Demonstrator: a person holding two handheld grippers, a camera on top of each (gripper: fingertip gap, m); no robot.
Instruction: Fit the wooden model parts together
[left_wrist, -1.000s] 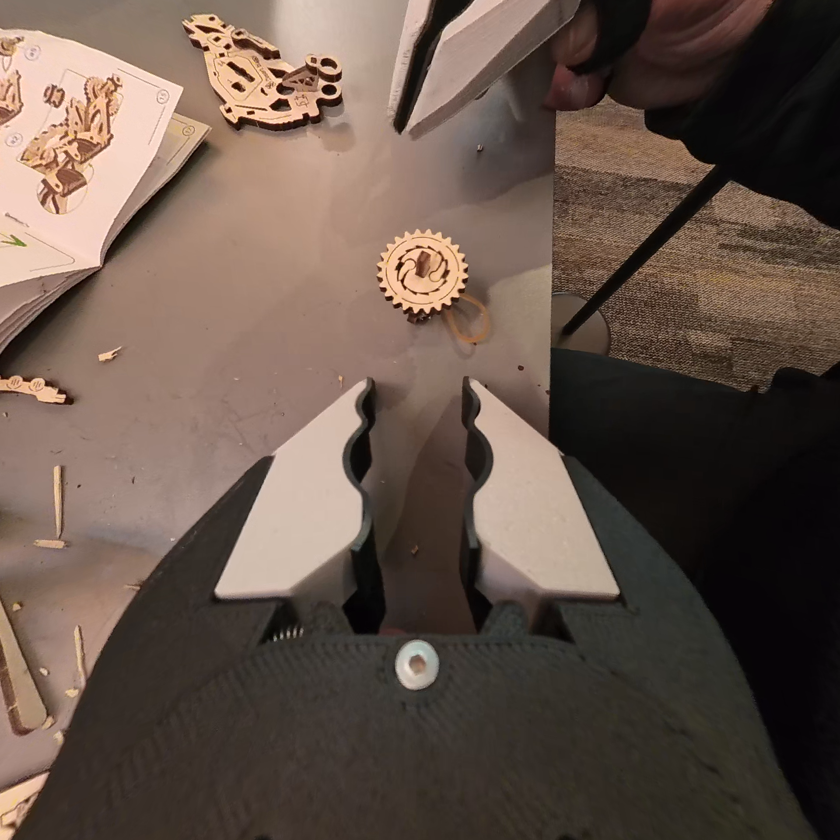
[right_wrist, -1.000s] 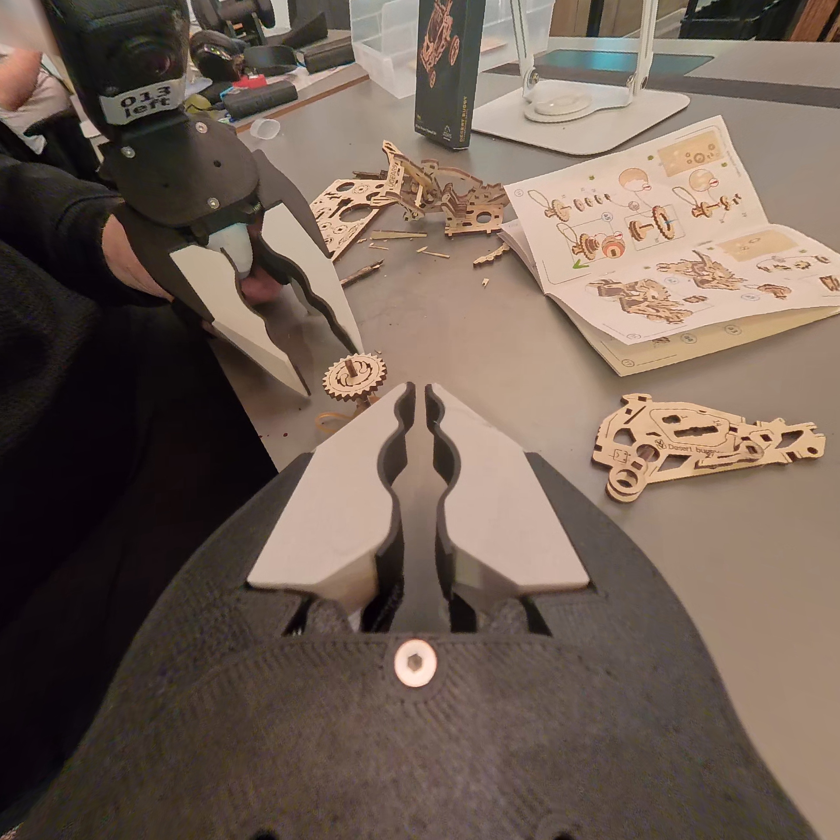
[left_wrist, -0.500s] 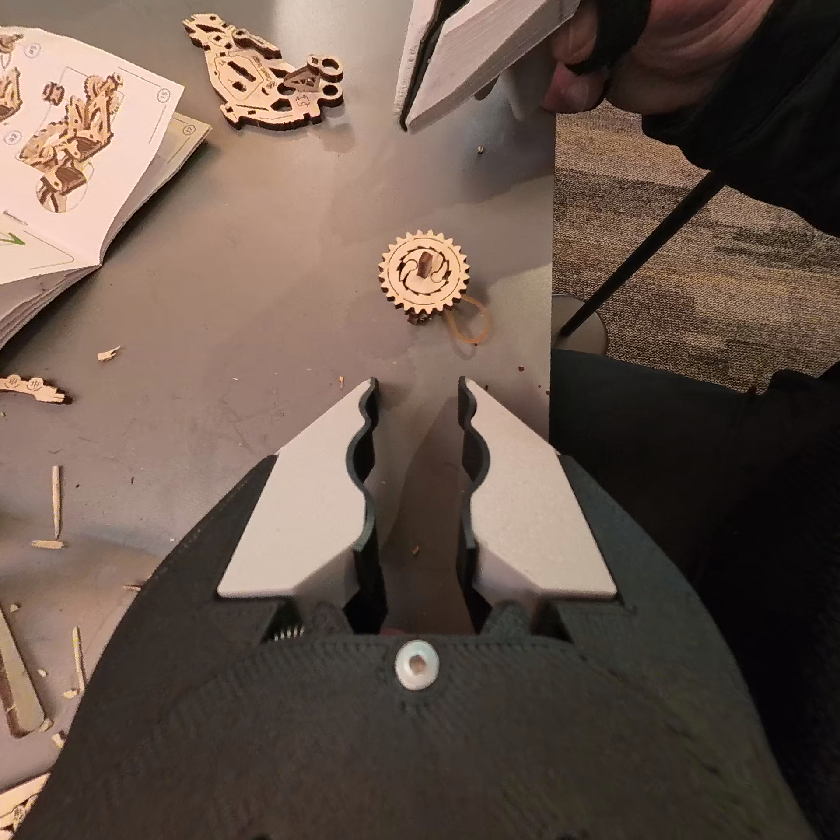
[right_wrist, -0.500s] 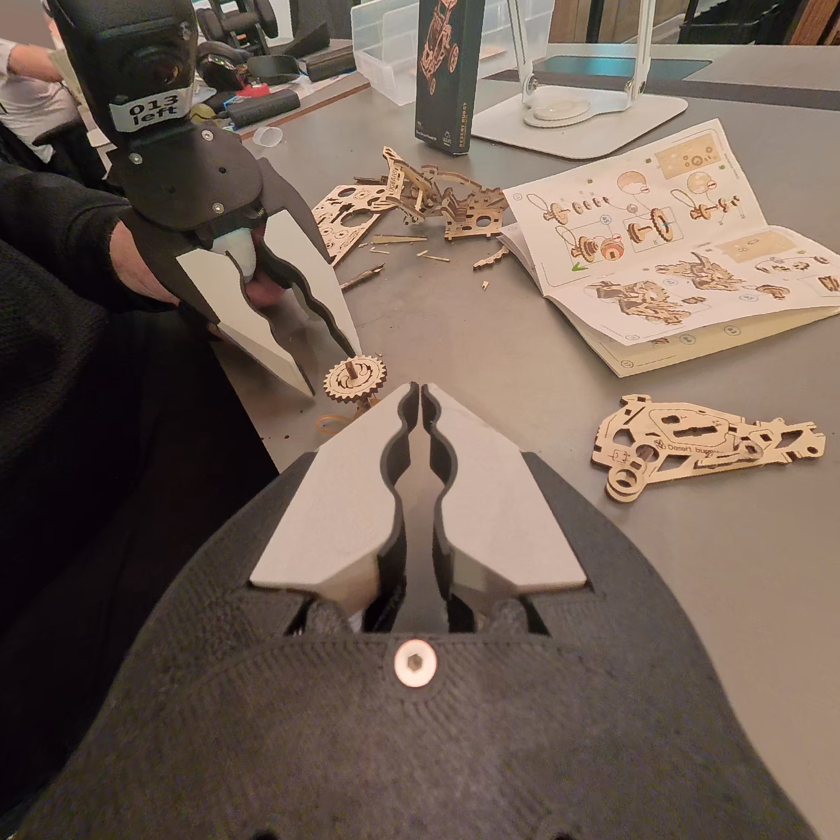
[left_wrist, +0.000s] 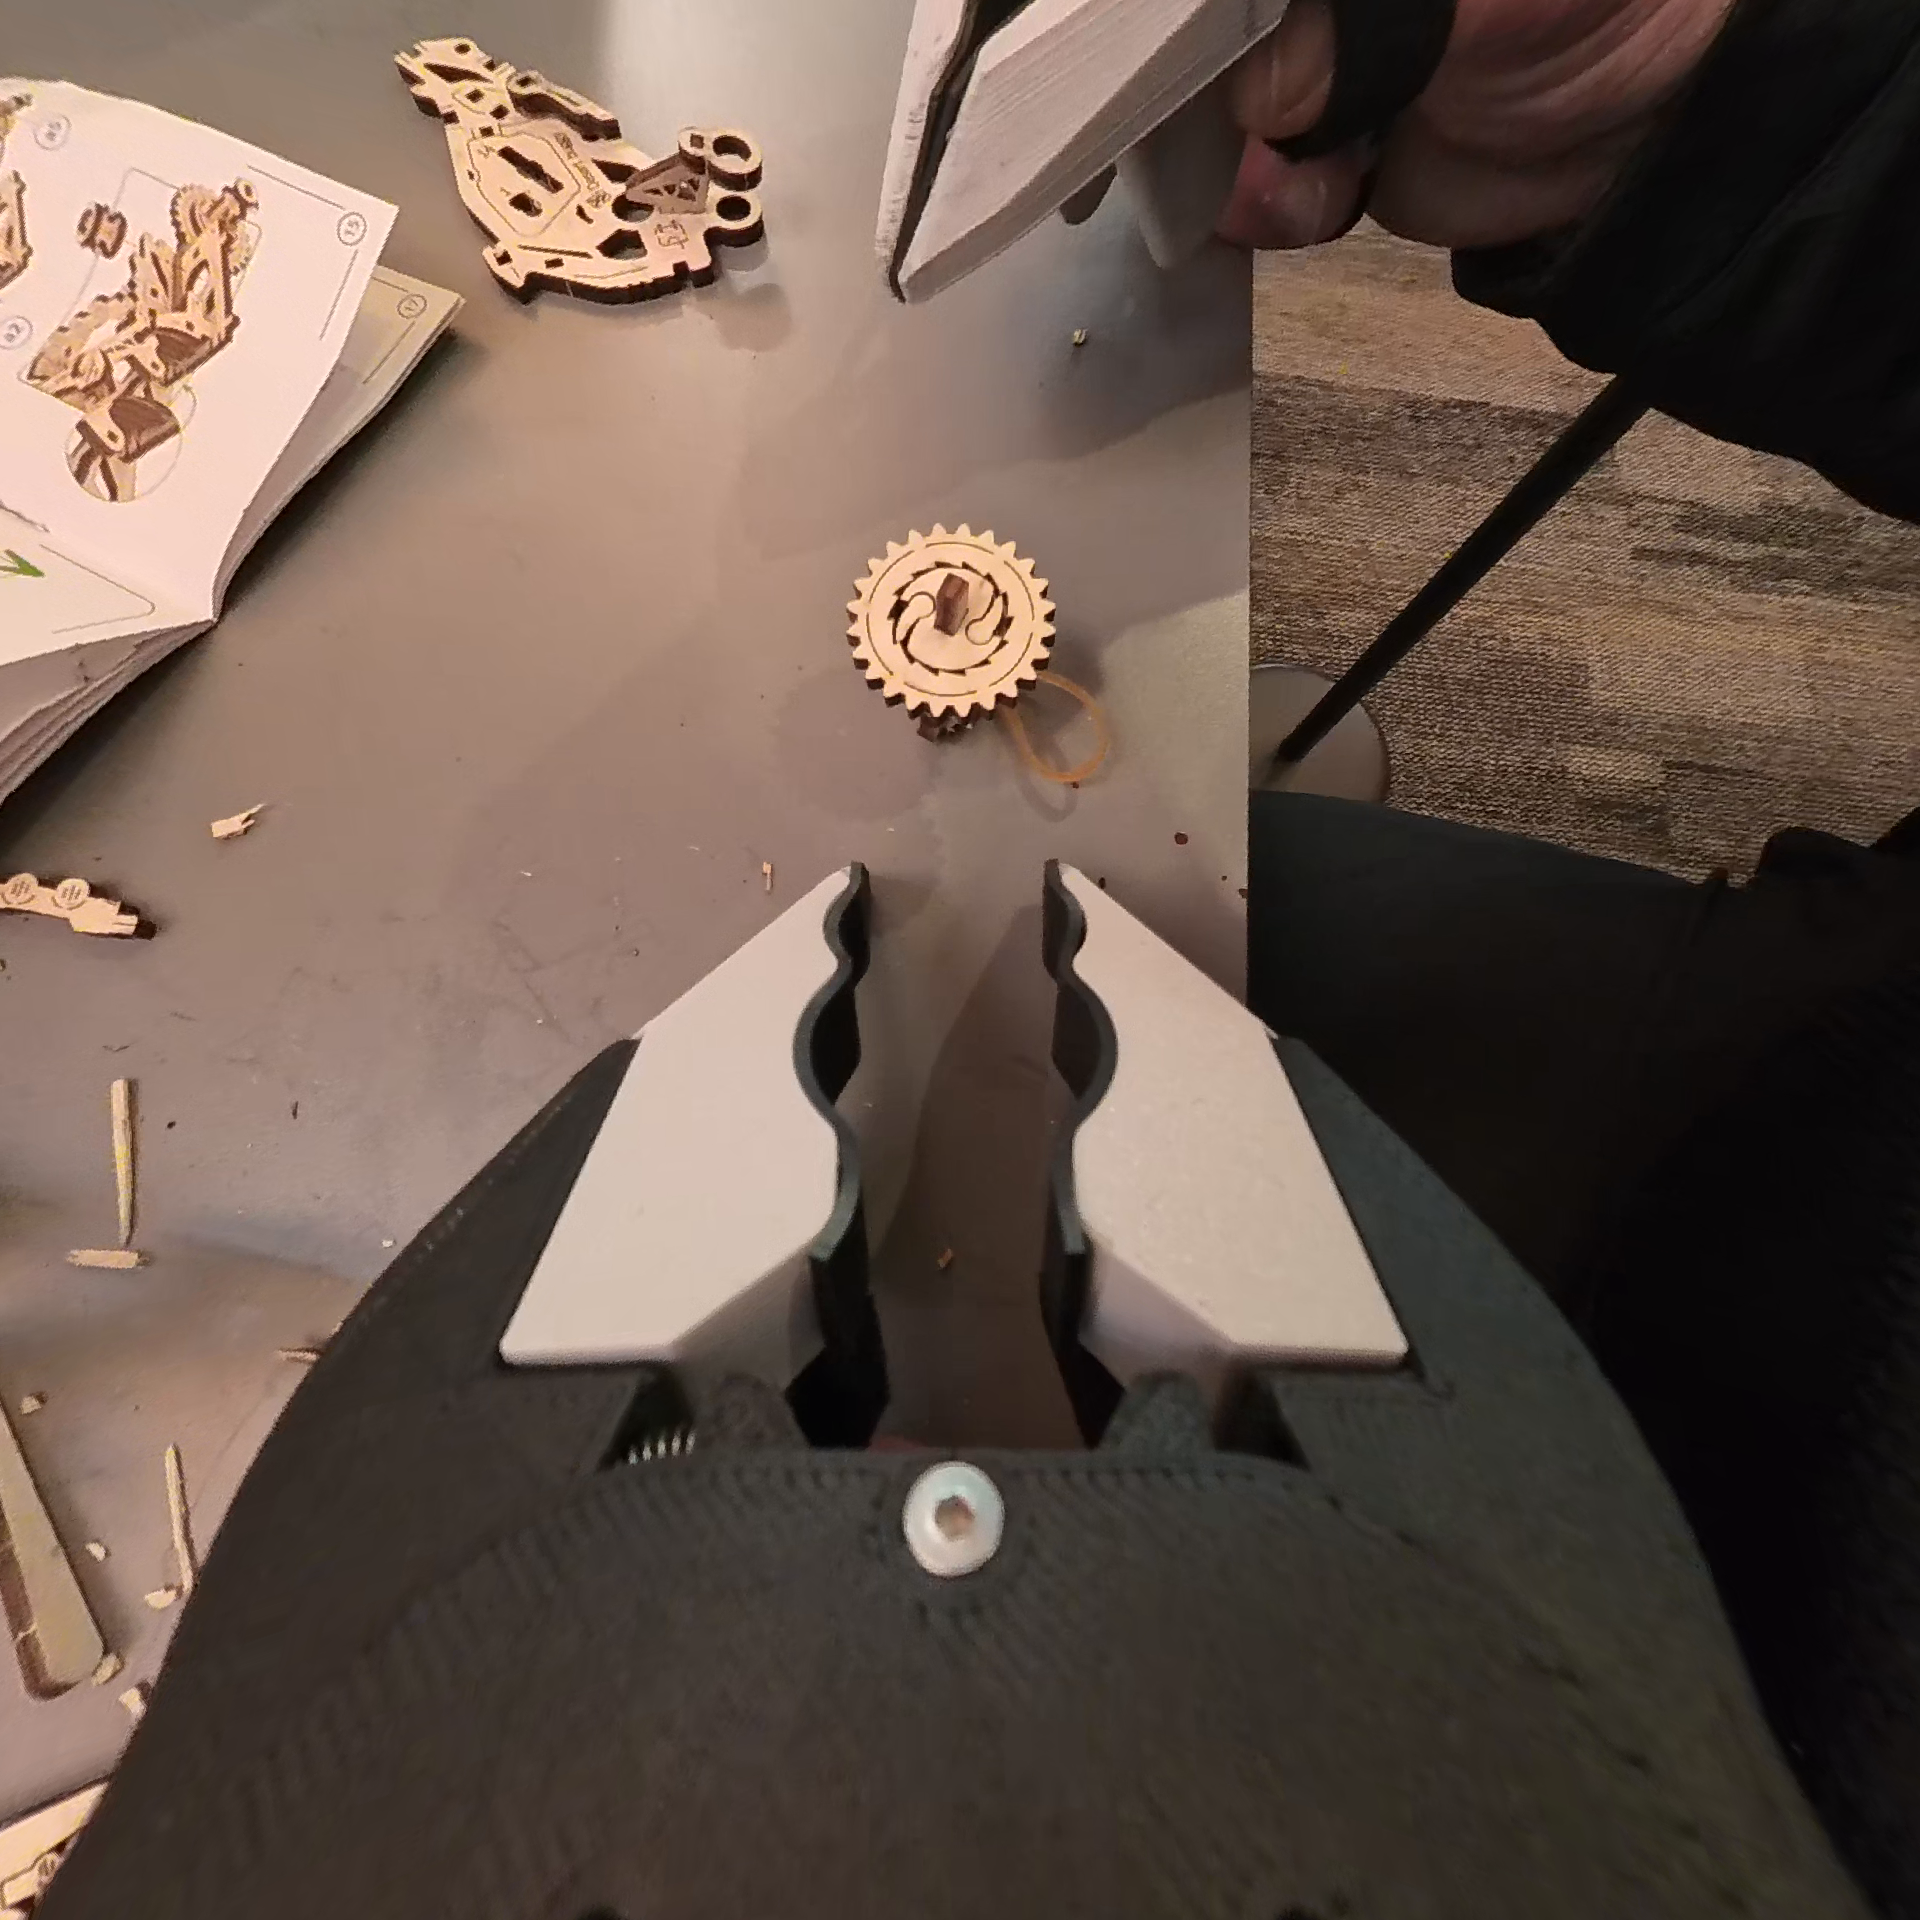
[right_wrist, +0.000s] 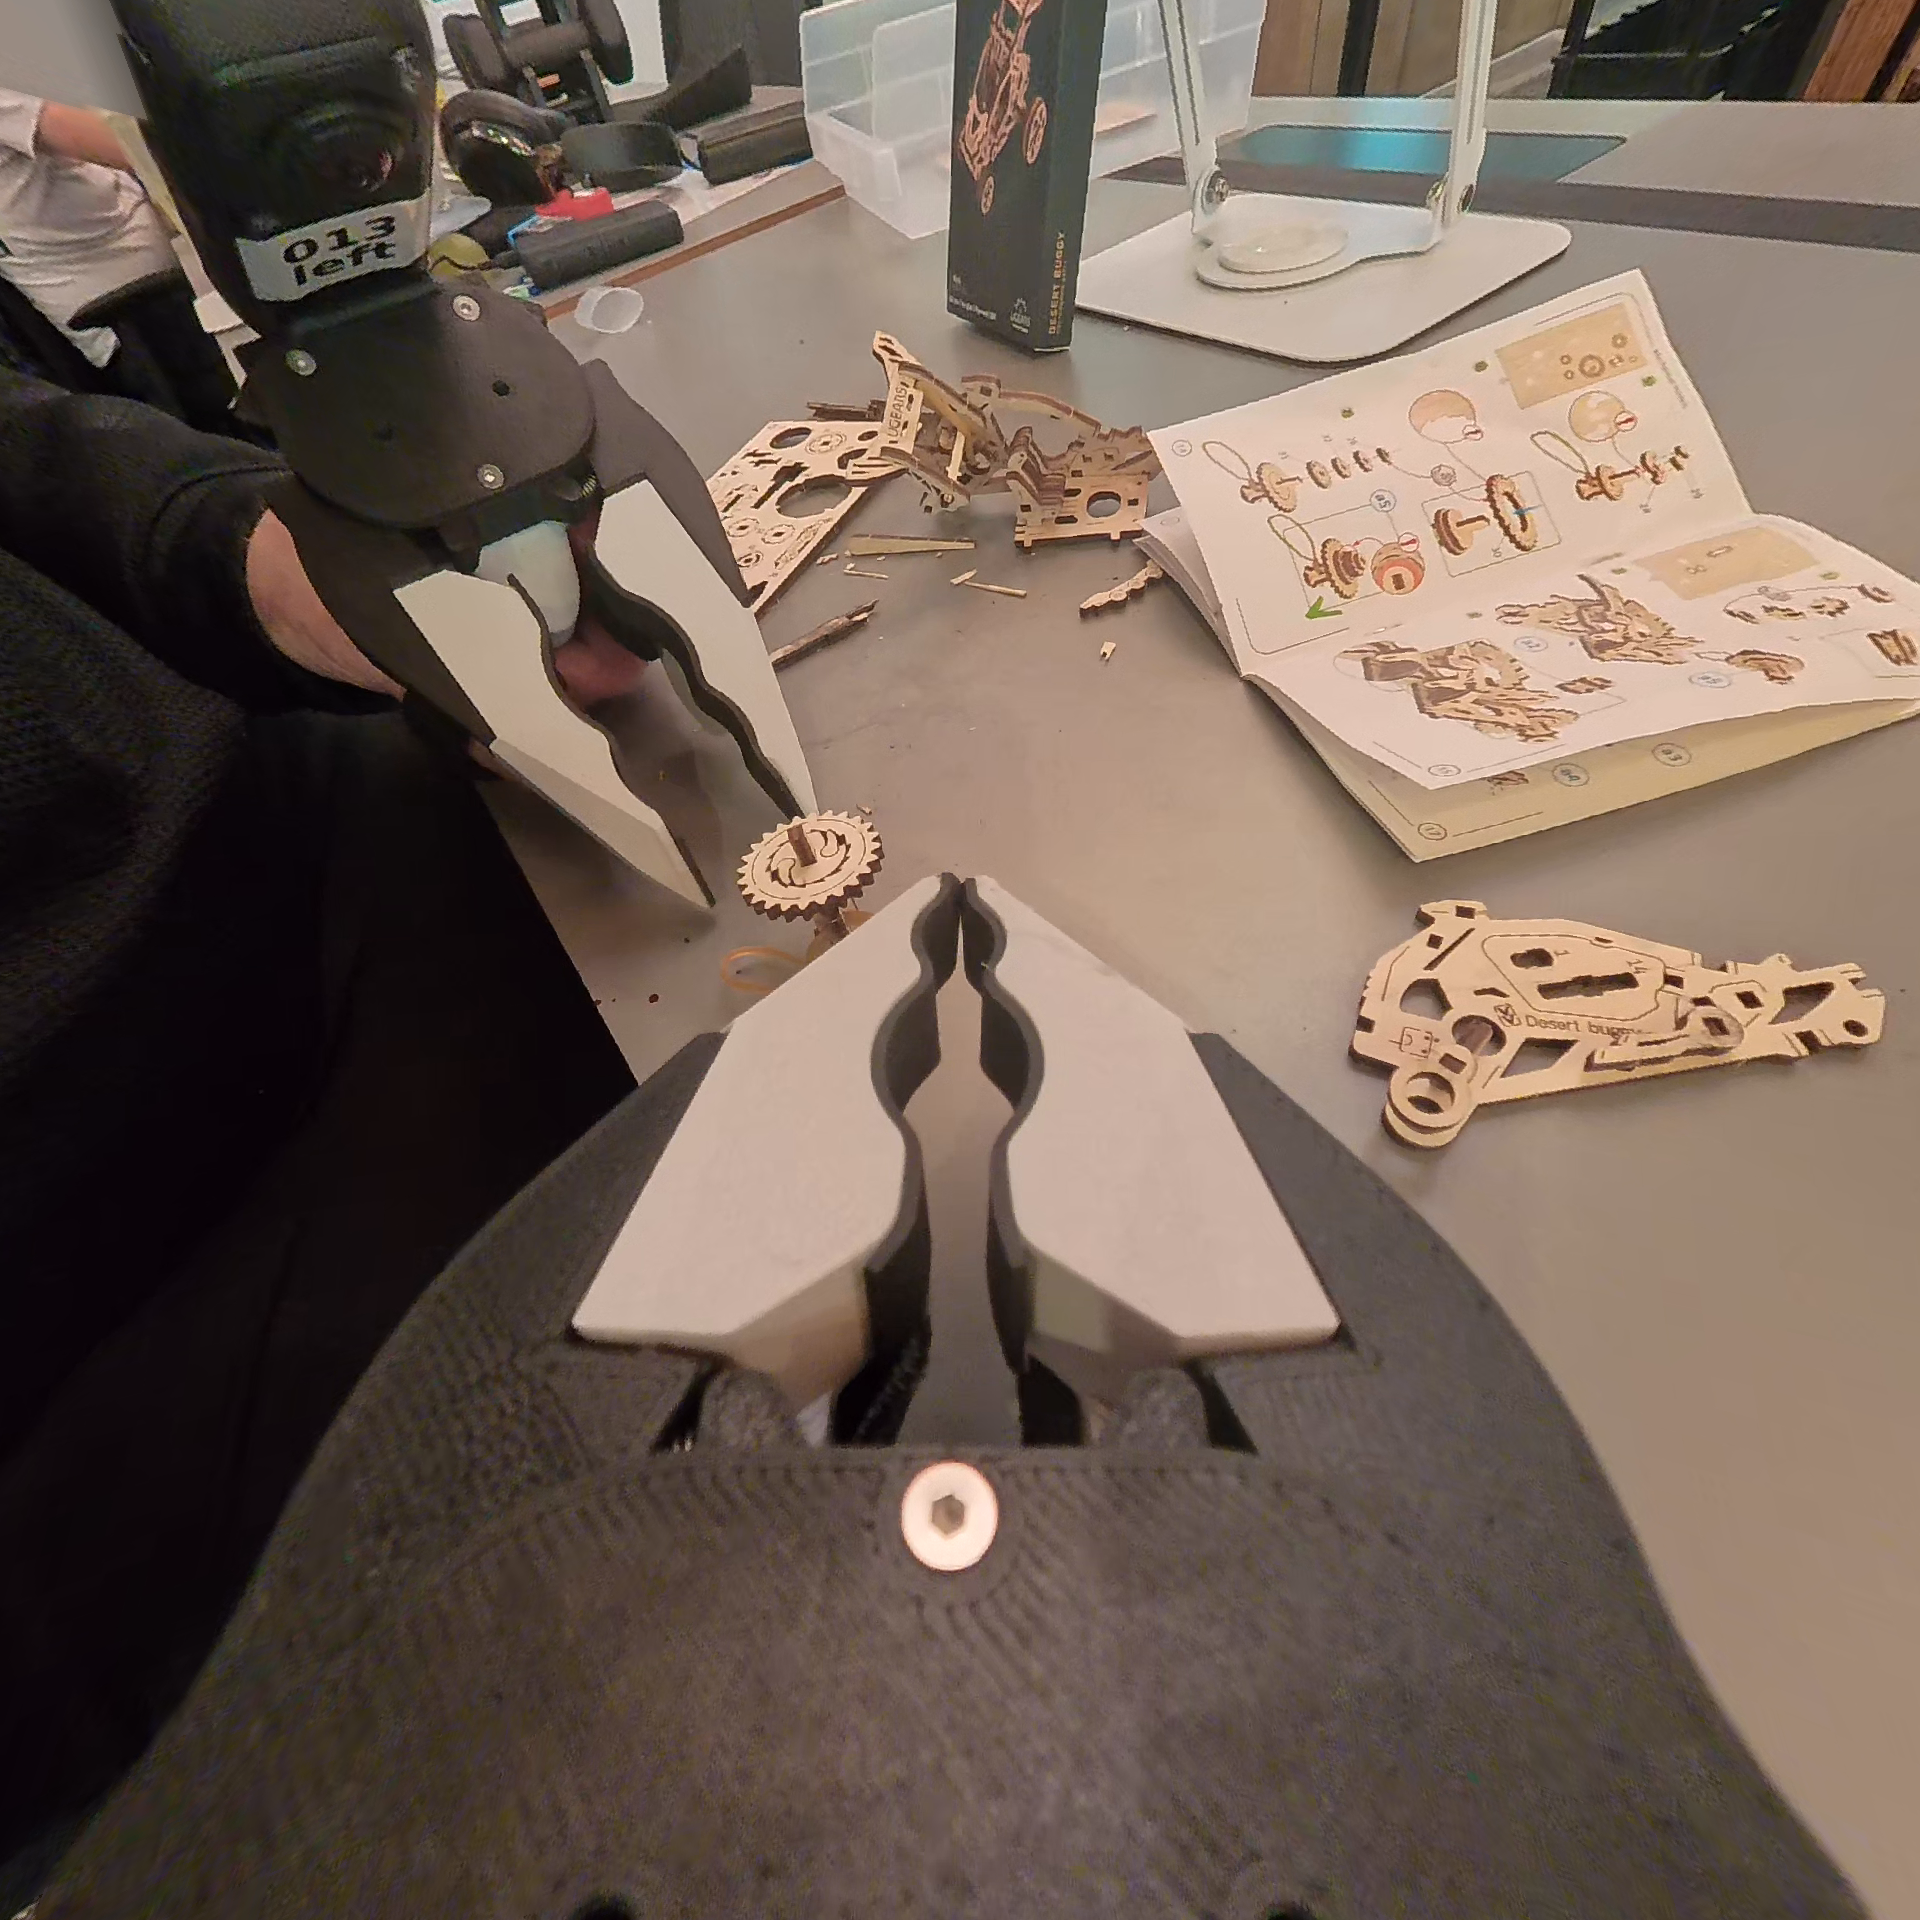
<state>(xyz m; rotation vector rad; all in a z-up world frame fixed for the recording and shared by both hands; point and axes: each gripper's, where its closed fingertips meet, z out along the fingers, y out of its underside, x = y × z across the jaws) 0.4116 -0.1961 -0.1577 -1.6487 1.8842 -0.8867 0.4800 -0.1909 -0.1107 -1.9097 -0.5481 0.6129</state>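
Two grippers over a grey table (left_wrist: 540, 644), neither one holding anything: the left gripper (left_wrist: 951, 883) has its jaws spread with bare tabletop showing between them, and the right gripper (right_wrist: 958, 891) is pinched nearly closed, tips just about touching with nothing in between. Straight ahead of the left one, close to the table's edge, sits the wooden gear (left_wrist: 951, 632) lying flat with a little peg sticking up through its middle; there seems to be a second, smaller piece stacked under it but it's mostly hidden, so can't say what it is. A tan rubber band (left_wrist: 1060, 740) loops out from beneath it. In the right wrist view the gear (right_wrist: 810, 862) is just beyond the right gripper's tips and partly covered by them, while the far finger of the left gripper (right_wrist: 748, 847) comes down right beside its rim, touching or not I can't tell. A flat wooden chassis plate (right_wrist: 1610, 1013) lies well off to the right, an open instruction booklet (right_wrist: 1538, 582) past it, and a half-built wooden frame (right_wrist: 987, 457) with offcuts around it further back. Behind that stands a dark kit box (right_wrist: 1023, 166), top cut off by the frame
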